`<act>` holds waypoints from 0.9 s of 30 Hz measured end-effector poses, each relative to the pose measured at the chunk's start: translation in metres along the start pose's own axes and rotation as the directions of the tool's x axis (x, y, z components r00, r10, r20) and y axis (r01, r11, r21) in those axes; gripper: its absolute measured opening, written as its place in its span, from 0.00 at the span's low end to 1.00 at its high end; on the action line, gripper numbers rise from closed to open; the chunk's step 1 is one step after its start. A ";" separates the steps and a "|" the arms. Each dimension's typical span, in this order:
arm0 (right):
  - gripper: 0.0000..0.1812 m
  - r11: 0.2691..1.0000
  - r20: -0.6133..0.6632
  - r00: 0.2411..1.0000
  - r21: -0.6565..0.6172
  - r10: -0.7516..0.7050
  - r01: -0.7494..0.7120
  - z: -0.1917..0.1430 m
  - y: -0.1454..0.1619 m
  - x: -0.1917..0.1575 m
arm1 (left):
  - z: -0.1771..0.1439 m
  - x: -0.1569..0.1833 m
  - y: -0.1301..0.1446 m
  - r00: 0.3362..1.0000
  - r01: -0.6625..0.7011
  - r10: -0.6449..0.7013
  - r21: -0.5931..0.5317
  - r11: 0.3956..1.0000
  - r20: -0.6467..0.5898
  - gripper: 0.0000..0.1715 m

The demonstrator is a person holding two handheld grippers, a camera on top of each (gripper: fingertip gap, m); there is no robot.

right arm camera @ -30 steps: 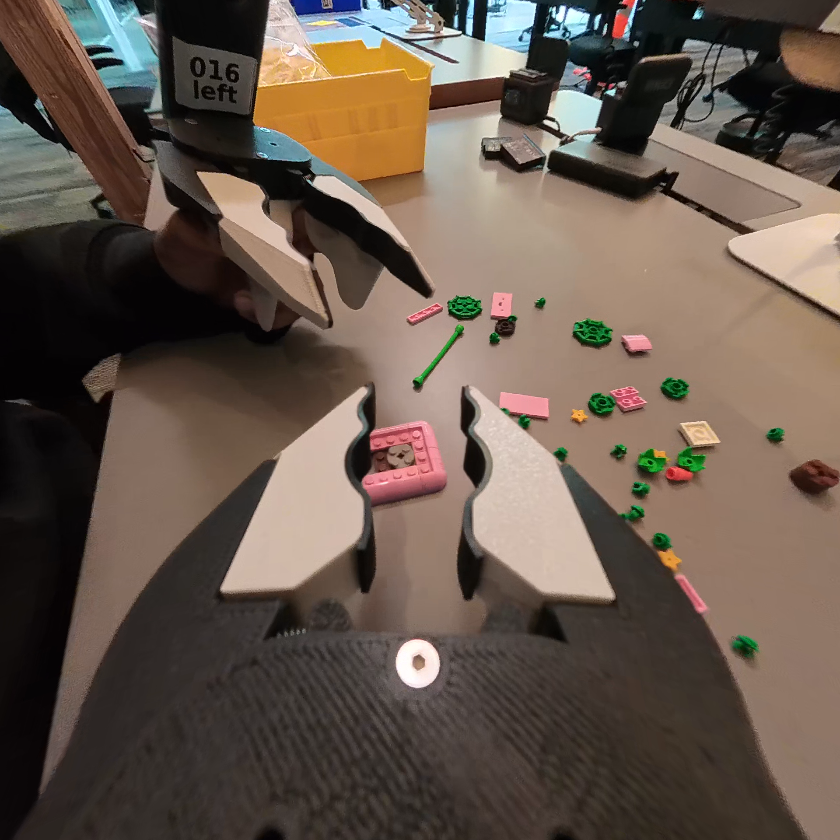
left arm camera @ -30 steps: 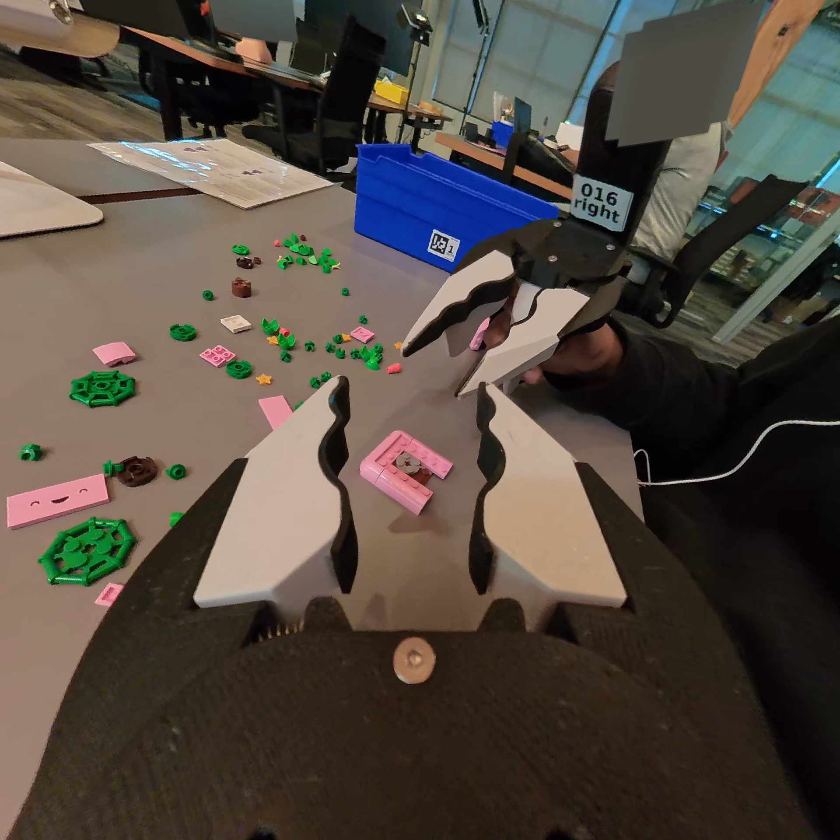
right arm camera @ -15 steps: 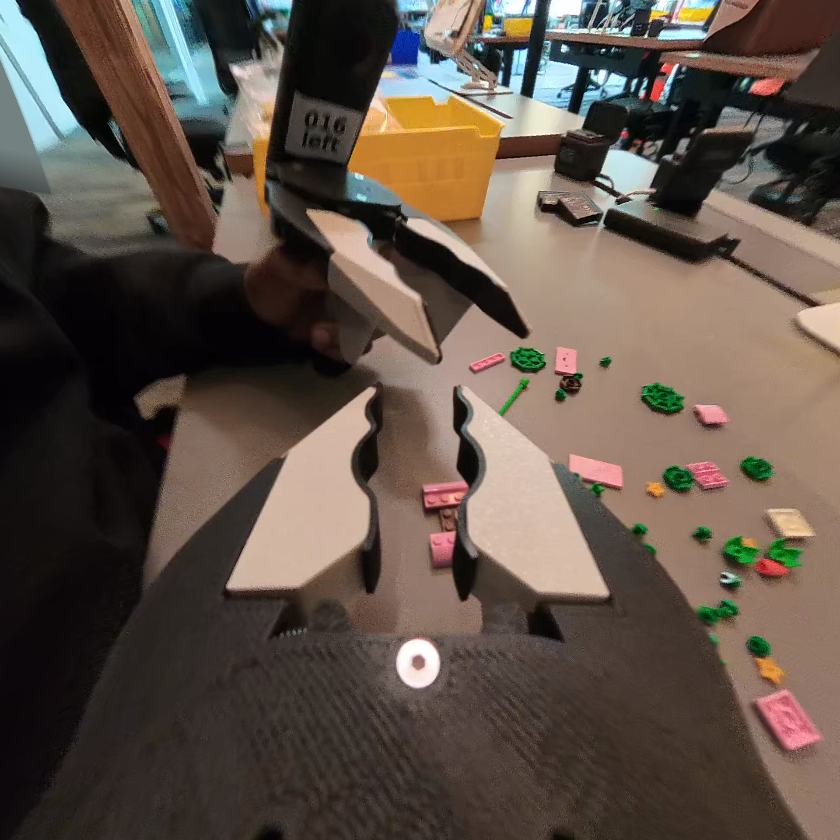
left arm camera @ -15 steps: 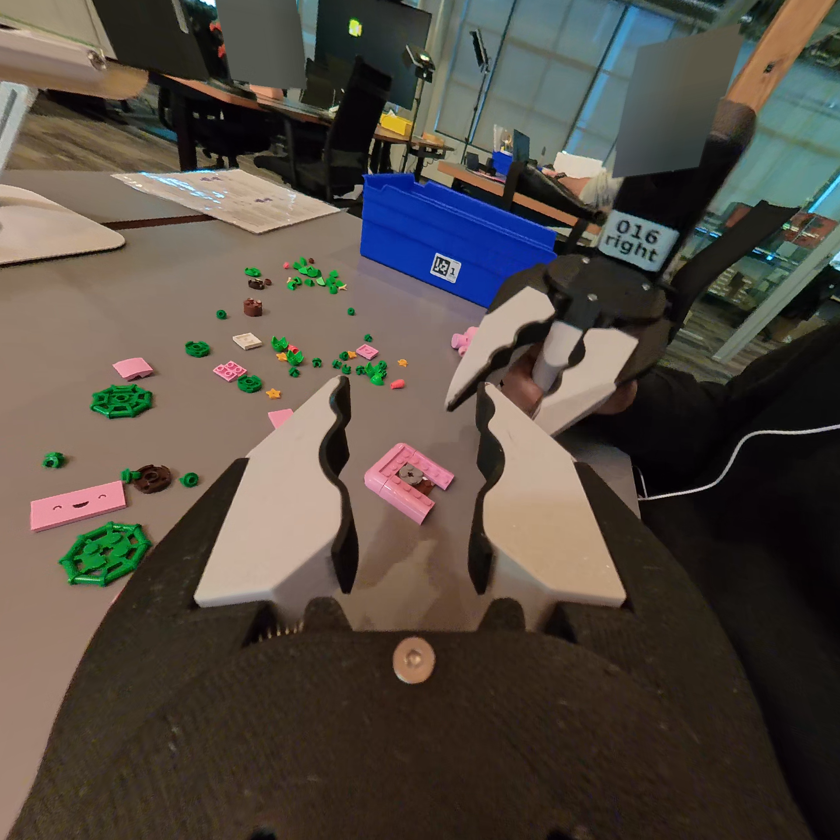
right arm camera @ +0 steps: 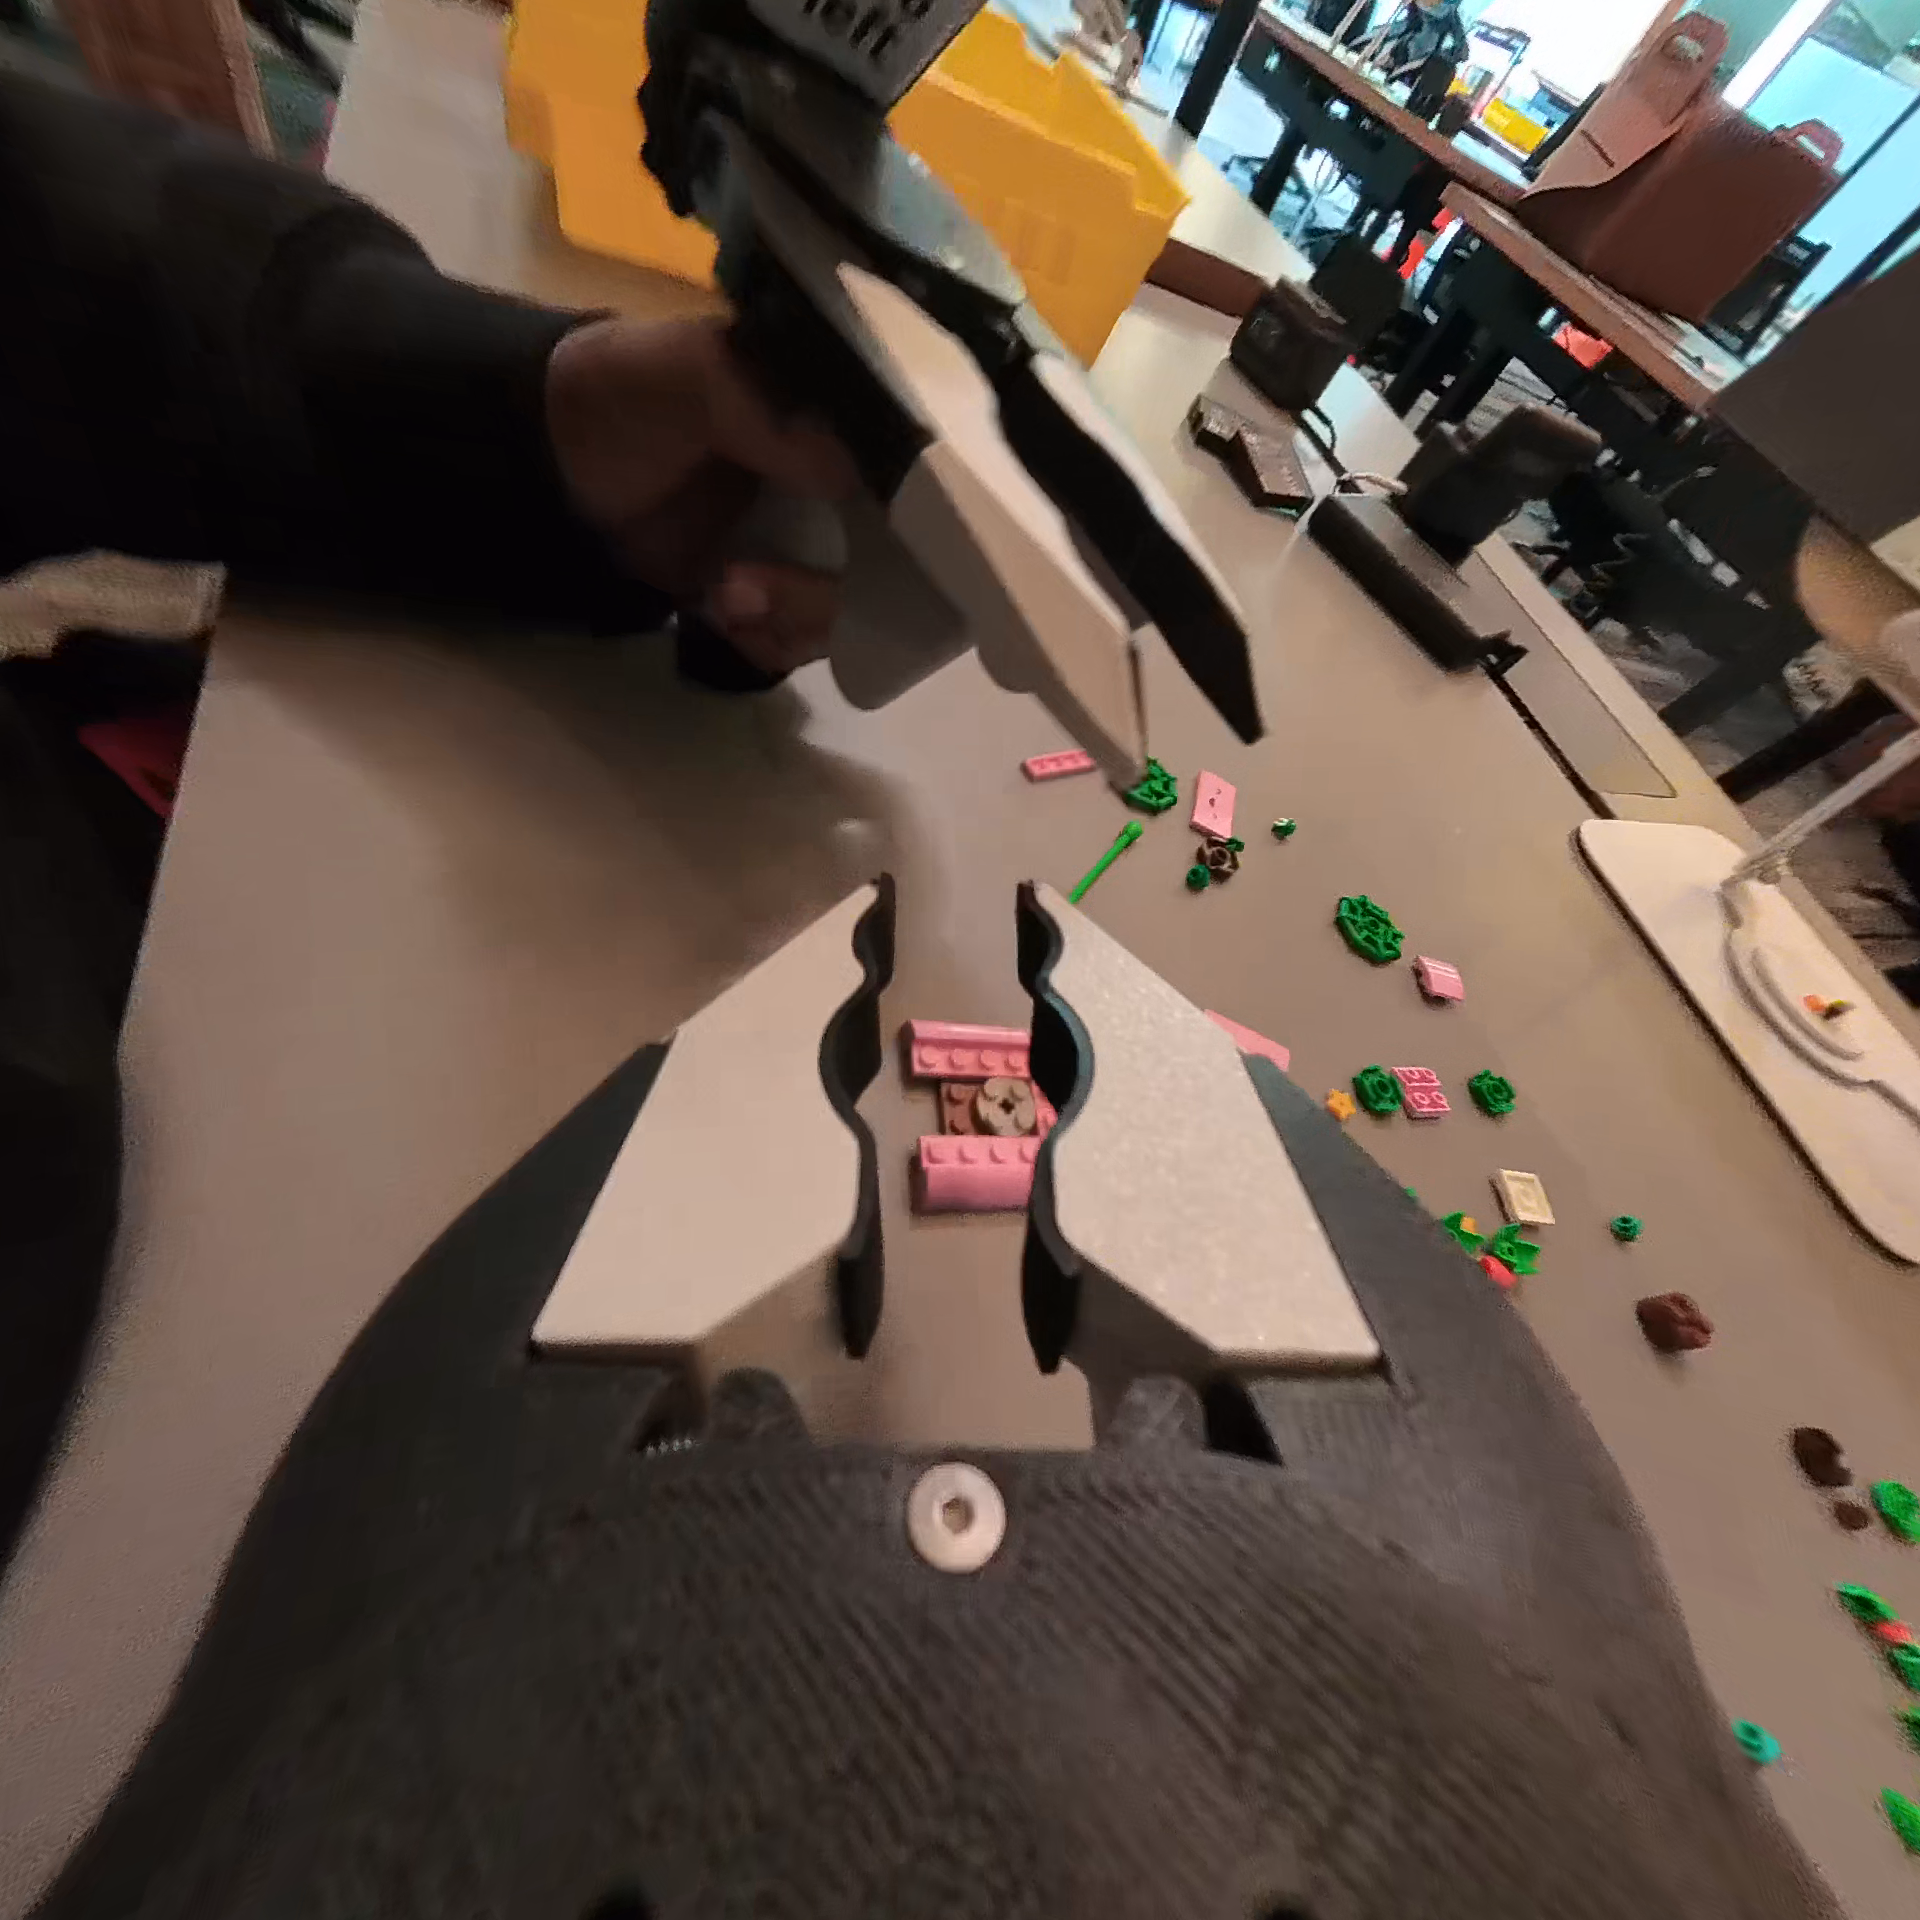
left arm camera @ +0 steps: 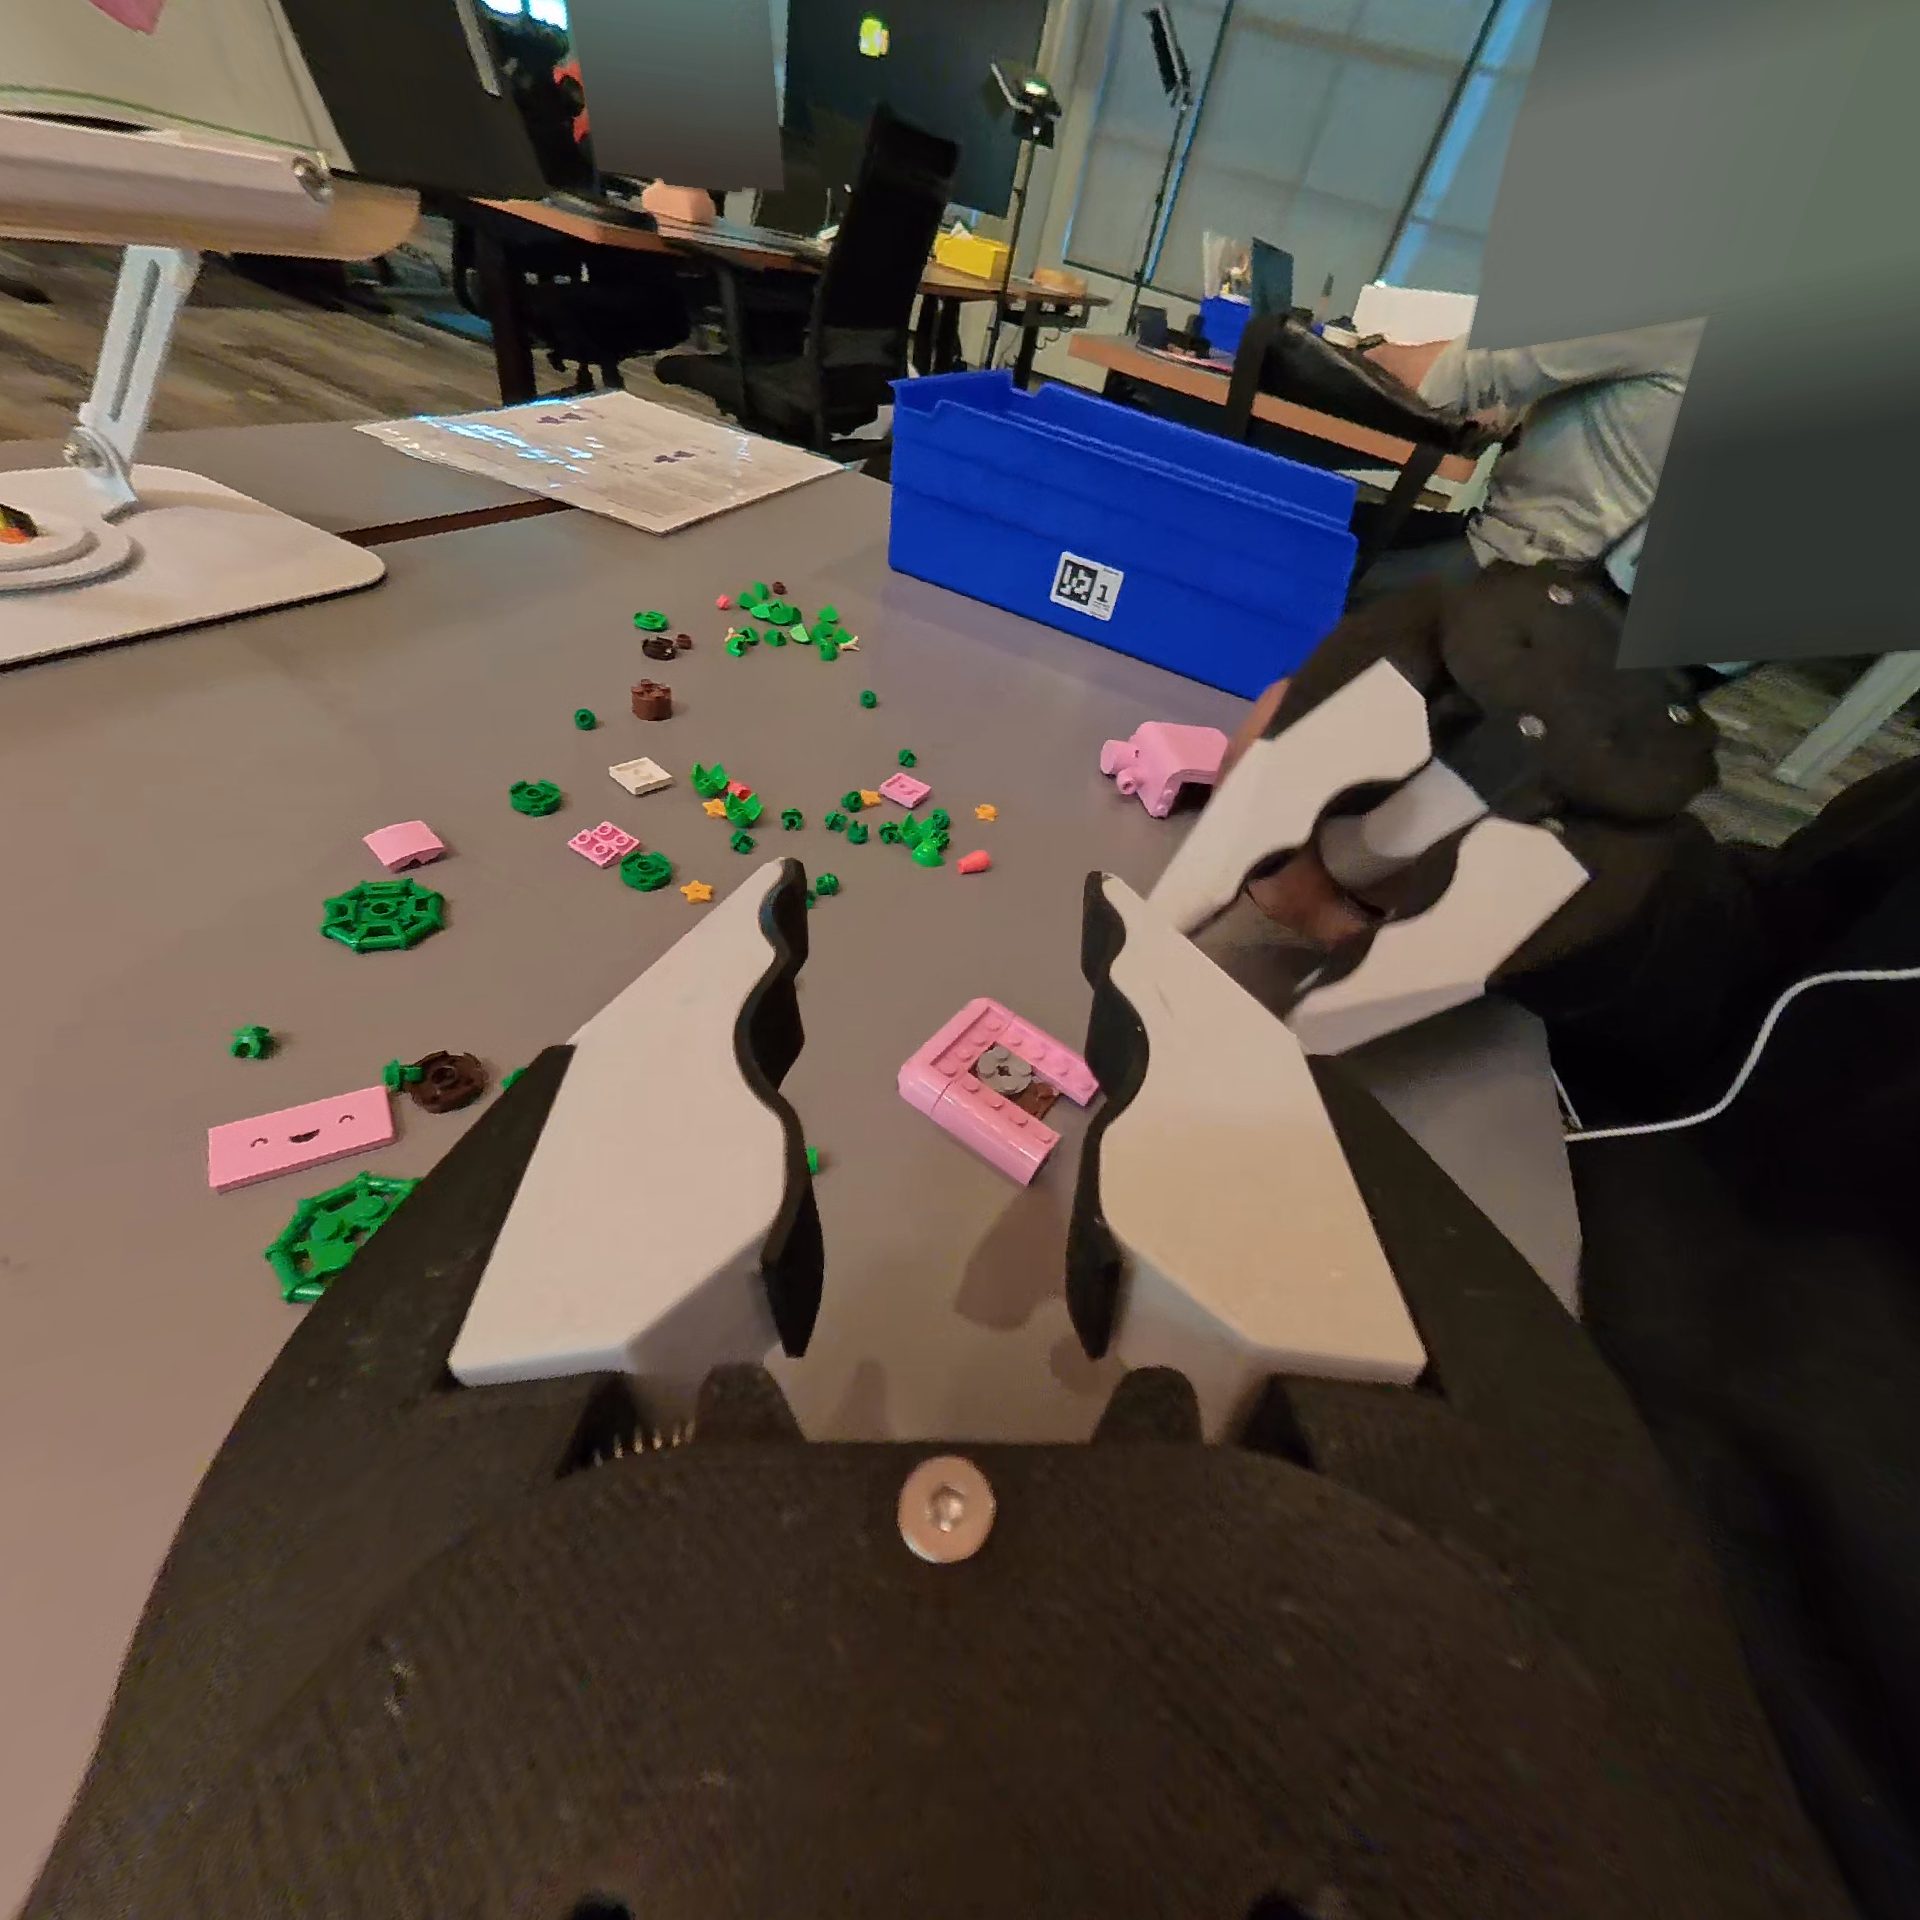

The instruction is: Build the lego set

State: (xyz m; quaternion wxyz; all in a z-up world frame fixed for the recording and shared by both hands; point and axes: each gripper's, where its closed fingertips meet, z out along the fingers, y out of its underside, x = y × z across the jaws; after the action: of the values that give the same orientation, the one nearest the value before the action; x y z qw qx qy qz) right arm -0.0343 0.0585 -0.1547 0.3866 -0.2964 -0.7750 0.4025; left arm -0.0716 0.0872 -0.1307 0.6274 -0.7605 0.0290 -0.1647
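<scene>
The left gripper (left arm camera: 940, 904) is open and holds nothing; the pink lego assembly (left arm camera: 995, 1086) (a U-shaped frame with a grey round piece in its middle) lies flat on the grey table (left arm camera: 208, 727), between the fingers and close to the right one; the right gripper (right arm camera: 954, 914) is also open and empty, above the same assembly (right arm camera: 971, 1127); loose green and pink pieces (left arm camera: 727, 810) lie scattered further away, near a blue bin (left arm camera: 1112, 520).

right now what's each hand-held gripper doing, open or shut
Left hand-held gripper: open, empty.
Right hand-held gripper: open, empty, above the pink assembly.
</scene>
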 end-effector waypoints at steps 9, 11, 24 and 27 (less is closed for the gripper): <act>0.12 0.979 -0.009 0.986 -0.114 -0.169 0.167 0.011 0.016 -0.013 | -0.005 -0.012 -0.004 0.999 0.008 -0.009 0.025 1.000 0.047 0.27; 0.12 0.982 -0.008 0.988 -0.116 -0.152 0.150 0.011 0.017 -0.011 | -0.004 -0.012 -0.004 0.999 0.004 -0.005 0.019 1.000 0.052 0.26; 0.06 0.984 -0.135 0.984 -0.152 -0.113 0.092 0.006 0.023 0.019 | 0.005 -0.004 0.014 0.990 -0.116 0.123 -0.091 0.989 0.072 0.20; 0.10 0.990 -0.239 0.970 -0.137 -0.043 0.010 0.003 0.025 0.045 | 0.004 -0.006 0.012 0.989 -0.116 0.123 -0.081 0.990 0.083 0.20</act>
State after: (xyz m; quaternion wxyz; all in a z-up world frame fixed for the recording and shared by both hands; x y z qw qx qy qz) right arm -0.0563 0.1049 -0.1609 0.4624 -0.3584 -0.7515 0.3049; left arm -0.0739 0.0901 -0.1439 0.6076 -0.7871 0.0531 -0.0922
